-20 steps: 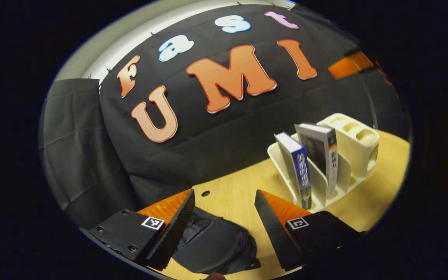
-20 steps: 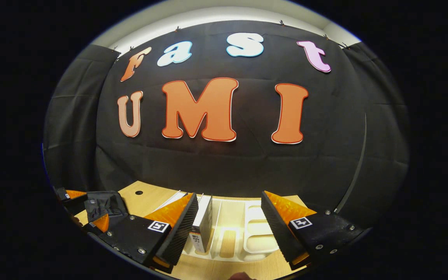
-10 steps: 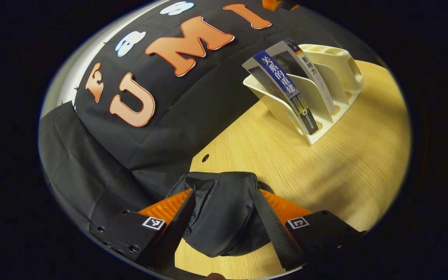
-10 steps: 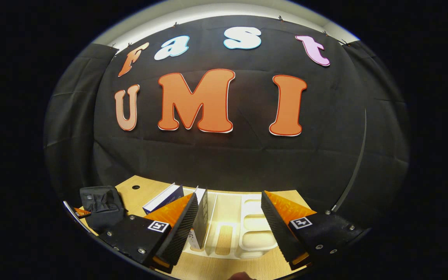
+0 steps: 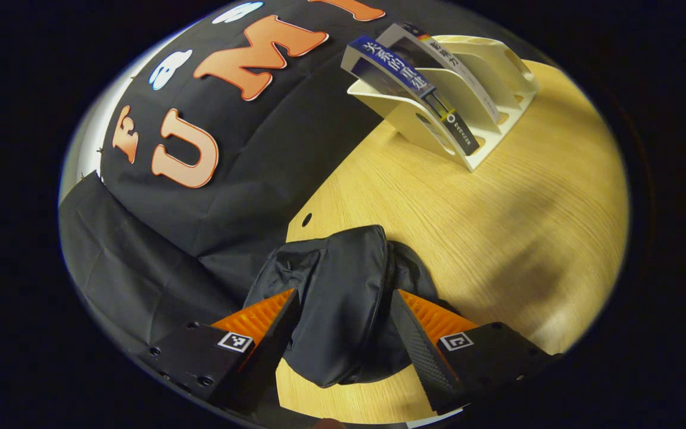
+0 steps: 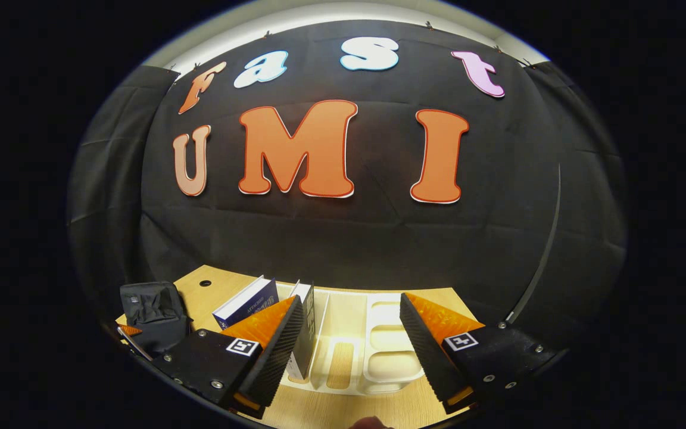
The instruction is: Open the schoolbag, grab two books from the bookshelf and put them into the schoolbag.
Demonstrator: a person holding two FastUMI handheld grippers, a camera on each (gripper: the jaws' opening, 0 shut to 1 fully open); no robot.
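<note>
Schoolbag (image 5: 337,298) lies slumped on the wooden table (image 5: 498,208) near the booth's cloth wall, its zip line running up between the spread fingers of the left gripper (image 5: 346,339), which straddles the fabric without visibly pinching it, apparently placed to start the opening. Both books (image 5: 414,77) stand leaning in the white bookshelf (image 5: 486,149), well apart from the bag. Right gripper (image 6: 352,348) hangs wide open and empty before the bookshelf (image 6: 379,363), probably waiting to collect a book.
</note>
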